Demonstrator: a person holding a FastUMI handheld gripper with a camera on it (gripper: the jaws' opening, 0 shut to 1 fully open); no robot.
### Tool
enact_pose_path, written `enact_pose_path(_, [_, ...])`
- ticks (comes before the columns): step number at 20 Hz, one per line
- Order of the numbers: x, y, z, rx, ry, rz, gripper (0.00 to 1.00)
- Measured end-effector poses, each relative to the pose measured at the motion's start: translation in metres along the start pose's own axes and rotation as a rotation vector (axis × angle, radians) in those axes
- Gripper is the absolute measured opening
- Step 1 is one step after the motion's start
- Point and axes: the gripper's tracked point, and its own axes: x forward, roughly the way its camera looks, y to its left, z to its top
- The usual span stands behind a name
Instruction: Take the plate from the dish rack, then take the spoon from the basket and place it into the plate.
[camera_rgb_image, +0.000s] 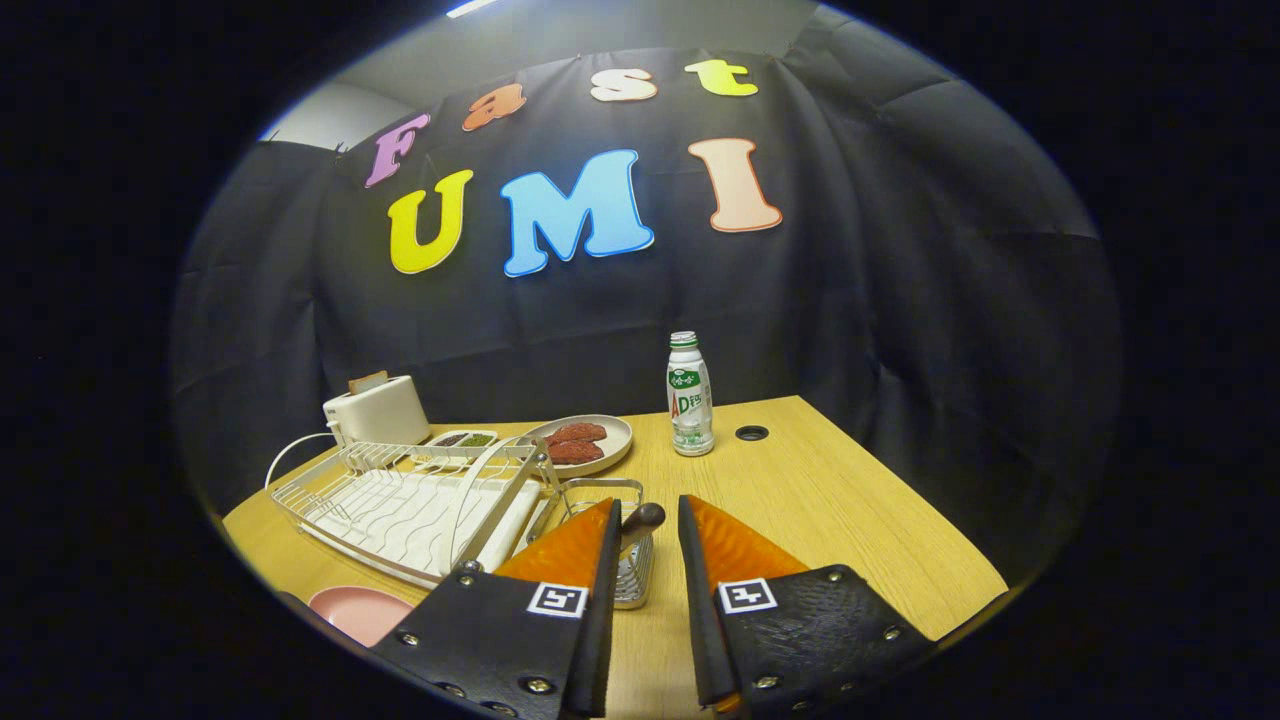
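The wooden table (800, 500) carries everything, its far edge against the booth's black wall. Largest on it is the white wire dish rack (400, 505), set toward the left edge; its slots look empty, which fits the pink plate (358, 612) lying flat at the near left corner, just in front of the rack, free to receive something. Behind the rack, by the far left corner, a white toaster (377, 410) holds a slice of bread, with a small divided tray (463, 439) beside it and then a pale dish of reddish food (585, 443). A green-capped bottle (689, 395) stands upright near the far edge, a round cable hole (751, 433) just past it.

The wire basket (625, 545) hangs off the rack's right end, and a dark rounded handle, likely the spoon (641, 518), stands up from it. The gripper (645, 525) has its fingers spread with a narrow gap, the handle just between the tips and apparently not yet pinched, probably lined up so the spoon can be lifted straight out.
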Motion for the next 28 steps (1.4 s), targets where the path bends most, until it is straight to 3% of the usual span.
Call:
enact_pose_path(11, [0.026,0.009,0.000,0.052,-0.002,-0.003,0.28])
enact_pose_path(12, [0.025,0.011,-0.001,0.069,0.018,0.001,0.18])
enact_pose_path(15, [0.031,0.012,0.001,0.108,0.020,0.011,0.18])
enact_pose_path(16, [0.032,0.016,0.000,0.115,0.032,0.015,0.09])
enact_pose_path(28, [0.025,0.022,0.019,0.036,0.084,0.005,0.03])
